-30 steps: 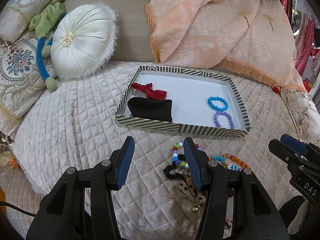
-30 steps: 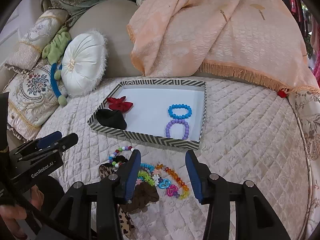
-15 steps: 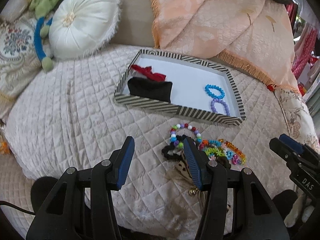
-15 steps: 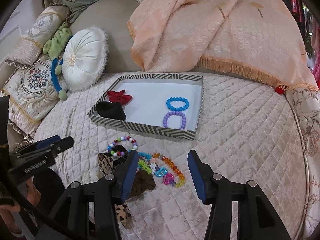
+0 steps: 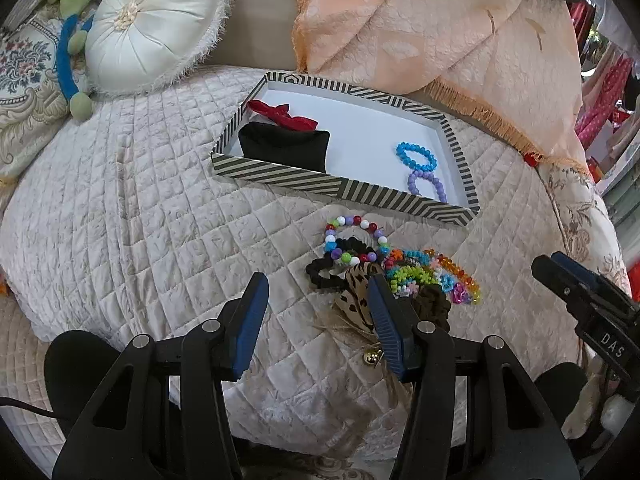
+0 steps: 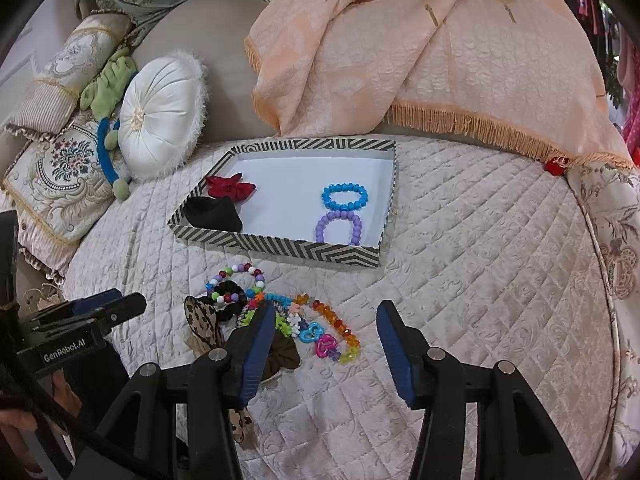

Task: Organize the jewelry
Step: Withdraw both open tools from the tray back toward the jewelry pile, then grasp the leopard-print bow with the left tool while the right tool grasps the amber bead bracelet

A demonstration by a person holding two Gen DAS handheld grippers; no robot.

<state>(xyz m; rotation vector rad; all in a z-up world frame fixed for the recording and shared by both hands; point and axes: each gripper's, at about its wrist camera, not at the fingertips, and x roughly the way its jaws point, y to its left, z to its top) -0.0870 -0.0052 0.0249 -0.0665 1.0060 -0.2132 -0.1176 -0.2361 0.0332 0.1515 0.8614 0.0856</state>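
A striped tray (image 5: 344, 190) (image 6: 280, 246) lies on the quilted bed. It holds a red bow (image 5: 282, 114), a black scrunchie (image 5: 284, 148), a blue bracelet (image 6: 344, 197) and a purple bracelet (image 6: 339, 226). In front of the tray lies a pile of jewelry (image 6: 280, 312) (image 5: 384, 272): a multicolour bead bracelet (image 5: 352, 240), a black scrunchie, a leopard bow (image 5: 356, 296), an orange bead bracelet (image 6: 336, 320) and bright charms. My left gripper (image 5: 318, 306) is open and empty, just left of the pile. My right gripper (image 6: 326, 332) is open and empty above the pile's right part.
A round white cushion (image 6: 160, 132) and embroidered pillows (image 6: 56, 184) lie at the left. A peach fringed blanket (image 6: 420, 52) hangs behind the tray. The bed's rounded edge (image 6: 592, 280) falls away at the right.
Both grippers have drawn back and risen a little, so the tray looks farther and the whole pile shows. Both stay open and empty.
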